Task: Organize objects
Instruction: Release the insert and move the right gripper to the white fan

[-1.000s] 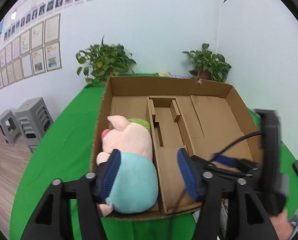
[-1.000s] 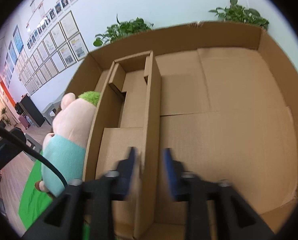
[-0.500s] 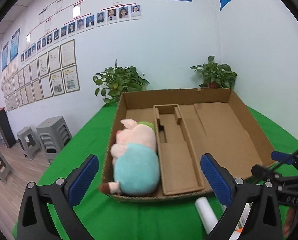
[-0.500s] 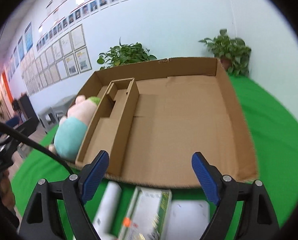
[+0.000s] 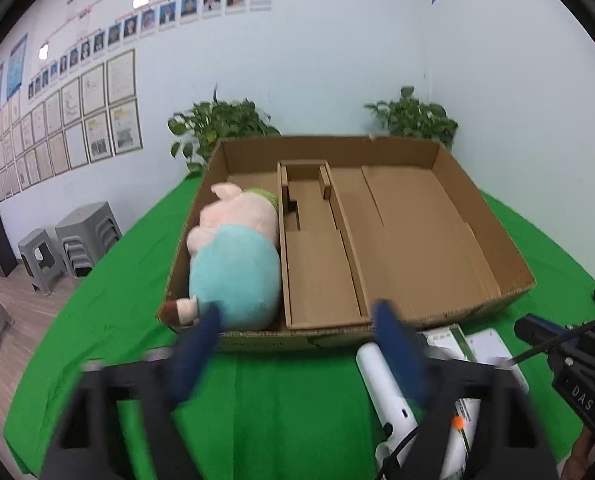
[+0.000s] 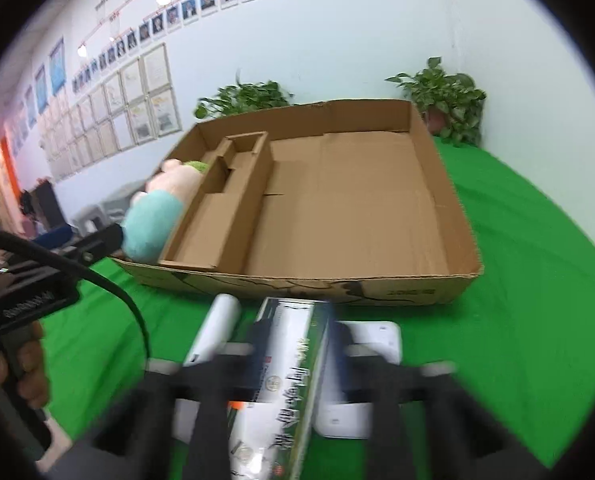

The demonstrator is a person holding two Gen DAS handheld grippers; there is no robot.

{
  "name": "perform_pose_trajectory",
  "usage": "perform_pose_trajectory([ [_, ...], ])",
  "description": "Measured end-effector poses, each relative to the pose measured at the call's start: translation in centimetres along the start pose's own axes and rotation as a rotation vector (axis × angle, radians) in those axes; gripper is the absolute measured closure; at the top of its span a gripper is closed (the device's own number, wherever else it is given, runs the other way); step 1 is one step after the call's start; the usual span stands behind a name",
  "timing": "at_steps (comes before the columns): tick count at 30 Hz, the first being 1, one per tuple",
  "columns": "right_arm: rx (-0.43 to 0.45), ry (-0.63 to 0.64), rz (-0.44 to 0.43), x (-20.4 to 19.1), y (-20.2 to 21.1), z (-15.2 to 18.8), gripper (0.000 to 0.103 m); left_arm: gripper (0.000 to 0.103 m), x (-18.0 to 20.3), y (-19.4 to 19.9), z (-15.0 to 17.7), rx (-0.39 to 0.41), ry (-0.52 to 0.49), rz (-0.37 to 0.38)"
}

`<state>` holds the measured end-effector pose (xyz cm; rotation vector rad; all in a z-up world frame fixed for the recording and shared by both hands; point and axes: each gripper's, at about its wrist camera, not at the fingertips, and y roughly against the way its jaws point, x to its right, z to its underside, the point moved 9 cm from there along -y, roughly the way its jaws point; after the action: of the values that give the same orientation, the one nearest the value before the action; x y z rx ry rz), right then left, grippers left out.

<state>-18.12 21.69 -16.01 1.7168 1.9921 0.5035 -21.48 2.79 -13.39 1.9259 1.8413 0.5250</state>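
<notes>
One plush pig [image 5: 237,256] inside cardboard box [image 5: 493,236].

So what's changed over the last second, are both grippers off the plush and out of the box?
Yes. The left gripper let go of the plush pig and backed out to the green table; its jaws are closing on nothing. The right gripper pulled out of the cardboard box and shut on the green-and-white carton in front of it. Pig and box stayed put.
</notes>
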Motion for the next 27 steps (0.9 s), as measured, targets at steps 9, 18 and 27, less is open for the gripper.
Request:
perform_pose_trajectory([
  [9,0.033,0.054,-0.068,-1.9,0.7,0.2,0.005,0.008,-1.5,-1.0,0.6,-0.020,0.049,0.001],
  [18,0.031,0.079,-0.124,-3.3,1.2,0.8,0.001,0.005,-2.4,-1.7,0.7,-0.040,0.069,-0.001],
  [27,-0.012,0.220,-0.304,-7.3,2.1,3.9,0.001,0.005,-1.6,-3.7,2.0,-0.134,0.071,0.135],
])
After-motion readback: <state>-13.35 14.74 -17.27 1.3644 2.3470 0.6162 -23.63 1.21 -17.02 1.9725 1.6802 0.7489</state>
